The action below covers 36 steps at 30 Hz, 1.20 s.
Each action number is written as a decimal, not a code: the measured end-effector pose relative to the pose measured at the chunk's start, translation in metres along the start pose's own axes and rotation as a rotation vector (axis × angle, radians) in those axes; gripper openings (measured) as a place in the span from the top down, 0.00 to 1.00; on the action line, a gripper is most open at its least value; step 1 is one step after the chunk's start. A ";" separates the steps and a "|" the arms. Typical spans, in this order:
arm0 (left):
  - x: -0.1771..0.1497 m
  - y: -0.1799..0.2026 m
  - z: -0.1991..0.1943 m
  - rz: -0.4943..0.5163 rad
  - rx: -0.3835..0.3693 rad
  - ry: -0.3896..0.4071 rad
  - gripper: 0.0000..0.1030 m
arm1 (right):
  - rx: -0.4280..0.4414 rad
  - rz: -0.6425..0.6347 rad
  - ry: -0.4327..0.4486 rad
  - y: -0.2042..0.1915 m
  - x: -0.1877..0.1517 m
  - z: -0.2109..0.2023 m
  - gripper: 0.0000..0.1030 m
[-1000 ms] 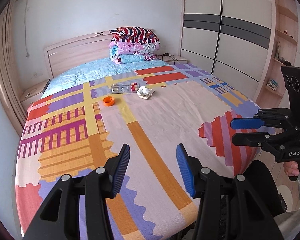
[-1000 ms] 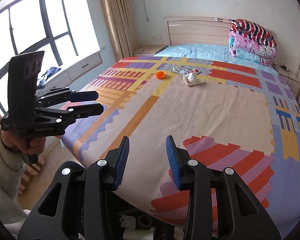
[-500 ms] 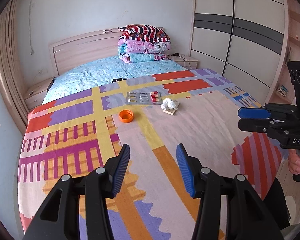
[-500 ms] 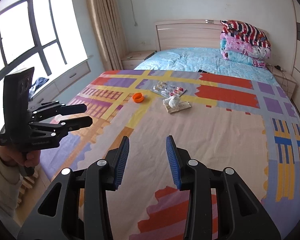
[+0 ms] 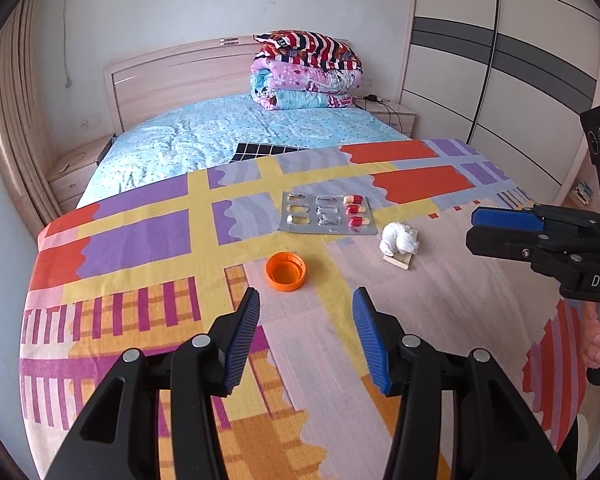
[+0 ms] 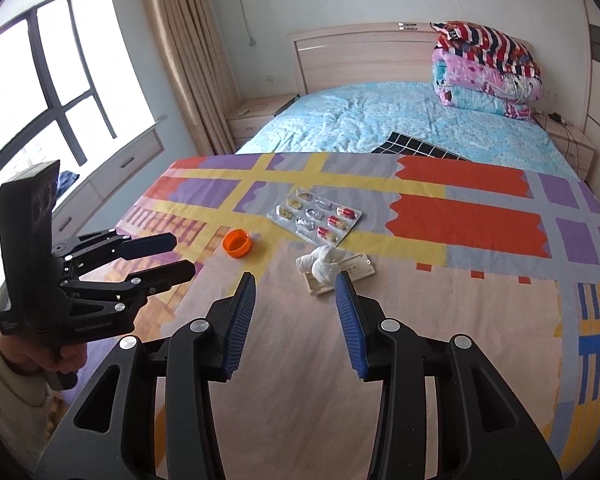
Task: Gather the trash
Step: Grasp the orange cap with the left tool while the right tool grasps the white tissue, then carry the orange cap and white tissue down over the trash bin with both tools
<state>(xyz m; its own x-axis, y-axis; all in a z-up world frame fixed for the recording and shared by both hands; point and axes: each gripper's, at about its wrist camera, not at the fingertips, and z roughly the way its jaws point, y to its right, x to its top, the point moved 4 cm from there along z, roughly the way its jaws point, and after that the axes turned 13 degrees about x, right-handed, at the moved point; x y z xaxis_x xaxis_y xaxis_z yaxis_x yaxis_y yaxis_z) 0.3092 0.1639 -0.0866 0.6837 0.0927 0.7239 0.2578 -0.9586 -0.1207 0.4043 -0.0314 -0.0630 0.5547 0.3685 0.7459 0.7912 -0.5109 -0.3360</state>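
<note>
On the patterned bedspread (image 5: 140,248) lie an orange bottle cap (image 5: 285,271), a silver pill blister pack (image 5: 327,213) with a few red capsules, and a crumpled white tissue (image 5: 399,238) on a small flat card (image 5: 400,260). My left gripper (image 5: 306,308) hovers open just short of the cap, nothing between its fingers. My right gripper (image 6: 295,289) hangs over the bed just short of the tissue (image 6: 323,261), its jaws opening and empty. The cap (image 6: 237,242) and blister pack (image 6: 320,217) lie beyond it. Each gripper shows in the other's view: right gripper (image 5: 476,226), left gripper (image 6: 182,254).
A stack of folded quilts (image 5: 306,70) sits at the headboard on a light blue sheet (image 5: 228,136). A black grid-patterned sheet (image 5: 268,151) pokes from under the bedspread. A wardrobe (image 5: 500,60) stands on the right, a window (image 6: 32,92) and curtain (image 6: 180,52) on the left.
Both grippers have moved forward over the bed toward the trash, which now looks larger and closer. The right jaws stand slightly wider.
</note>
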 end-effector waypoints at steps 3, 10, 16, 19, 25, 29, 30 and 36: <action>0.004 0.001 0.015 0.010 0.014 -0.017 0.55 | -0.014 0.008 -0.018 0.008 0.005 0.016 0.60; 0.011 -0.005 0.042 -0.037 0.014 -0.046 0.55 | -0.021 0.068 -0.043 0.024 0.008 0.041 0.60; 0.014 -0.005 0.051 -0.037 0.017 -0.050 0.55 | -0.018 0.080 -0.061 0.026 0.005 0.050 0.60; 0.014 -0.003 0.055 -0.037 0.011 -0.057 0.57 | -0.030 0.075 -0.073 0.027 0.003 0.053 0.67; 0.012 0.000 0.062 -0.024 0.025 -0.073 0.72 | -0.029 0.076 -0.057 0.026 0.003 0.047 0.76; 0.012 0.002 0.049 -0.019 0.024 -0.049 0.72 | -0.026 0.072 -0.036 0.022 0.004 0.038 0.78; 0.012 0.002 0.044 -0.018 0.026 -0.042 0.72 | -0.022 0.074 -0.031 0.020 0.004 0.034 0.78; 0.012 0.004 0.008 -0.011 0.029 -0.002 0.72 | -0.016 0.064 0.002 0.008 0.003 0.012 0.78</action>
<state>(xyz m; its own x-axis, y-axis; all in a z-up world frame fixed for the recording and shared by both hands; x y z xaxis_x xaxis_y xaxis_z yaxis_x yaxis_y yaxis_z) 0.3239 0.1636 -0.0839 0.6822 0.1034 0.7238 0.2850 -0.9493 -0.1330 0.4156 -0.0256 -0.0705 0.6032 0.3332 0.7247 0.7502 -0.5457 -0.3735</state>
